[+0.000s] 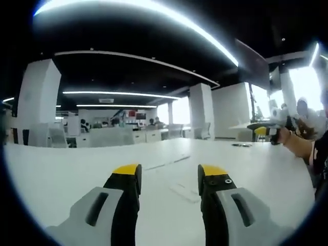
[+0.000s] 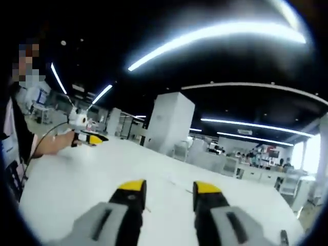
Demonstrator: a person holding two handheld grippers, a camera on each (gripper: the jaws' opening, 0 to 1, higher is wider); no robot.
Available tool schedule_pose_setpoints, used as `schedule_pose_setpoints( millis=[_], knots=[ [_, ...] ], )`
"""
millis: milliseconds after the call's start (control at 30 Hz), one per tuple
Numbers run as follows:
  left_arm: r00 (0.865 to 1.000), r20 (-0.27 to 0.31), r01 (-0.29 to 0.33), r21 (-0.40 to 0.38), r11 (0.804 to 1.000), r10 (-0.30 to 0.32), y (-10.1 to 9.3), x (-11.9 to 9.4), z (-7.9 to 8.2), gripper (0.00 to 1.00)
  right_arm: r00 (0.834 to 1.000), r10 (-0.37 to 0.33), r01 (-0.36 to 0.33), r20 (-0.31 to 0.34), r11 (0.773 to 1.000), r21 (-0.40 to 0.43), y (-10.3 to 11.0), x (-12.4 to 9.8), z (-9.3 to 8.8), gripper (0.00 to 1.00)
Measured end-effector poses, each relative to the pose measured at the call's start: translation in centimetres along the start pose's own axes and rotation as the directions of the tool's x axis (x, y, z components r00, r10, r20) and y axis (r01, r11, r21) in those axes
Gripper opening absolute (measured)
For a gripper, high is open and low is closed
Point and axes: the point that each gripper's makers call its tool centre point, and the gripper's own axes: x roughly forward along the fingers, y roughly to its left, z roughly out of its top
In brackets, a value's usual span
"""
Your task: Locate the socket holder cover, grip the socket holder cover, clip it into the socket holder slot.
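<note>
1. Left gripper [image 1: 169, 179], grey with yellow-tipped black jaws: jaws spread wide, holding nothing, above the white matte tabletop [image 1: 66, 169].
2. Right gripper [image 2: 169, 192], same build: jaws spread wide, holding nothing, above that tabletop [image 2: 77, 179].
3. Small dark flat item [image 1: 241, 145] on the far tabletop; whether it is the socket holder cover cannot be told.

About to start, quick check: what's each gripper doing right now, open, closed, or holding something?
Left gripper: open, holding nothing.
Right gripper: open, holding nothing.
</note>
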Motion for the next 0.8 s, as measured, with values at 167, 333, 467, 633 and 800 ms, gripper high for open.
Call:
schedule_pose_setpoints(
  millis=[167, 333, 467, 633, 800],
  knots=[
    [1.0, -0.019, 0.015, 0.016, 1.0, -0.015, -0.4, 0.0, -0.2, 0.45, 1.0, 0.007, -0.007, 0.003, 1.0, -0.022, 0.3, -0.2, 0.6, 0.4],
    [0.999, -0.024, 0.029, 0.014, 0.999, -0.028, -0.6, 0.0, 0.0, 0.45, 1.0, -0.012, 0.012, 0.017, 1.0, -0.027, 0.0, -0.3, 1.0, 0.48],
    [0.998, -0.06, -0.02, 0.059, 0.998, 0.024, -0.1, 0.0, 0.2, 0.44, 0.999, -0.033, 0.033, 0.03, 0.999, 0.0, -0.6, -0.5, 1.2, 0.5],
    [0.996, -0.092, -0.006, 0.063, 0.998, 0.012, -1.1, 0.5, 1.1, 0.44, 0.999, -0.045, 0.045, 0.025, 0.999, 0.007, -0.8, -0.6, 1.1, 0.54],
    [0.963, -0.265, 0.065, 0.054, 0.996, -0.048, -3.4, 1.1, 0.6, 0.44, 0.999, -0.05, 0.05, 0.013, 0.999, 0.011, -0.7, -0.4, 0.6, 0.56]
  ],
)
